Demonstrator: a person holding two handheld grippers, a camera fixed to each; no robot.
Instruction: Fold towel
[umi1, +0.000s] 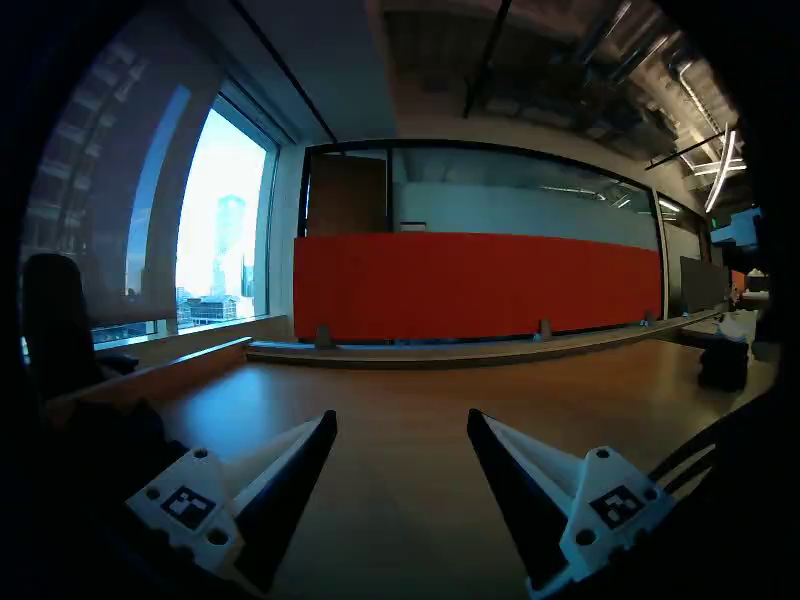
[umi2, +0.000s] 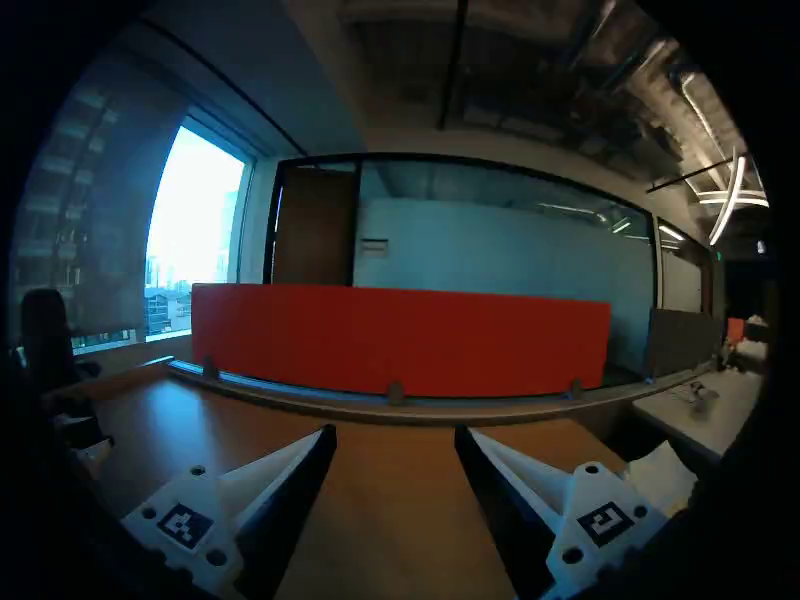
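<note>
Wooden counter (umi1: 420, 380) under left claw (umi1: 400, 414), right claw (umi2: 394, 430); each spread wide, gripping nothing; red partition (umi1: 470, 285) stands along far edge.

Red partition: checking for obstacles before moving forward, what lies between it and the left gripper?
In the left gripper view, only bare wooden desktop runs from the open left gripper to the rail under the red partition.
</note>
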